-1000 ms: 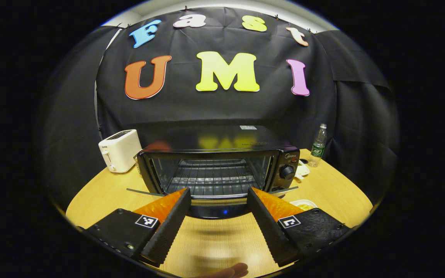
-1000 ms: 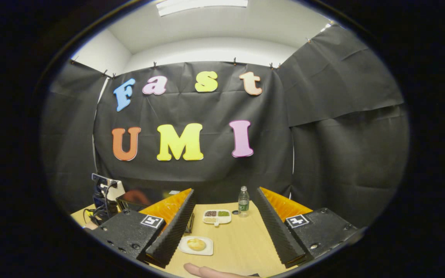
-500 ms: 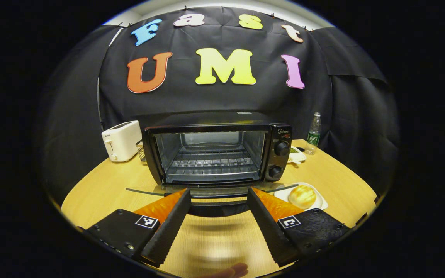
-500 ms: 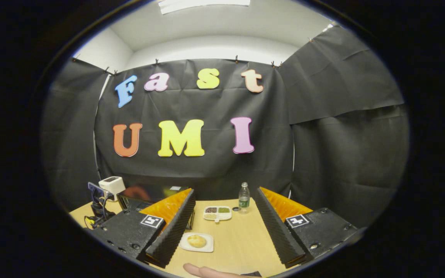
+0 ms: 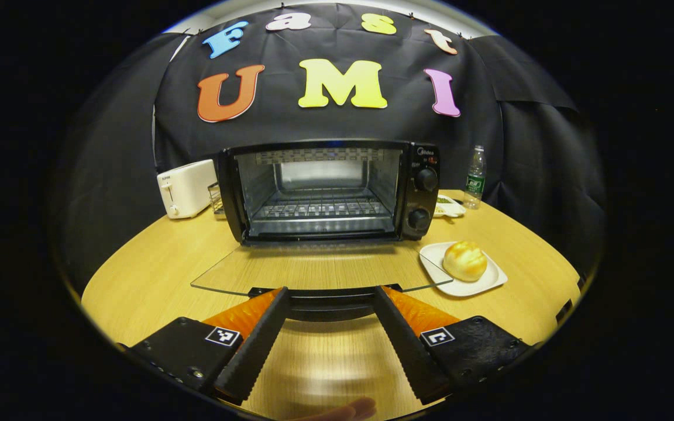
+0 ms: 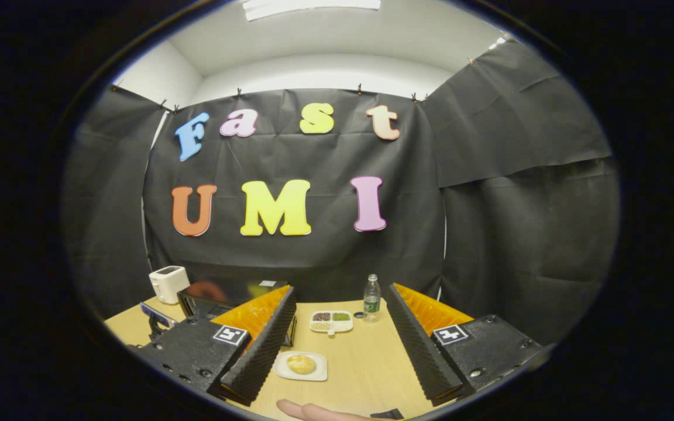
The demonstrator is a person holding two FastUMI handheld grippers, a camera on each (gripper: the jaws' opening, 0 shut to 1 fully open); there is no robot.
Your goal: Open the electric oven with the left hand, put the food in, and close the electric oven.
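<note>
The black electric oven (image 5: 328,187) stands open at the middle of the round wooden table, with its wire rack bare. Its glass door (image 5: 319,272) lies folded down almost flat toward me. The door's dark handle (image 5: 328,305) runs across the space between the fingers of my left gripper (image 5: 331,290), whose jaws stand wide apart, open. A golden bun (image 5: 464,261) sits on a white plate (image 5: 489,283) to the right of the door. My right gripper (image 6: 340,289) hovers open over the table, with the bun (image 6: 301,363) on its plate (image 6: 317,374) below and between its fingers.
A white toaster (image 5: 185,188) stands left of the oven. A water bottle (image 5: 475,177) and a divided dish (image 5: 447,204) of small foods are behind the oven's right side. In the right gripper view the bottle (image 6: 371,298) and dish (image 6: 331,320) lie straight ahead.
The oven door has swung from partly open down to almost flat, with my left gripper dropping alongside its handle. The right gripper has barely shifted.
</note>
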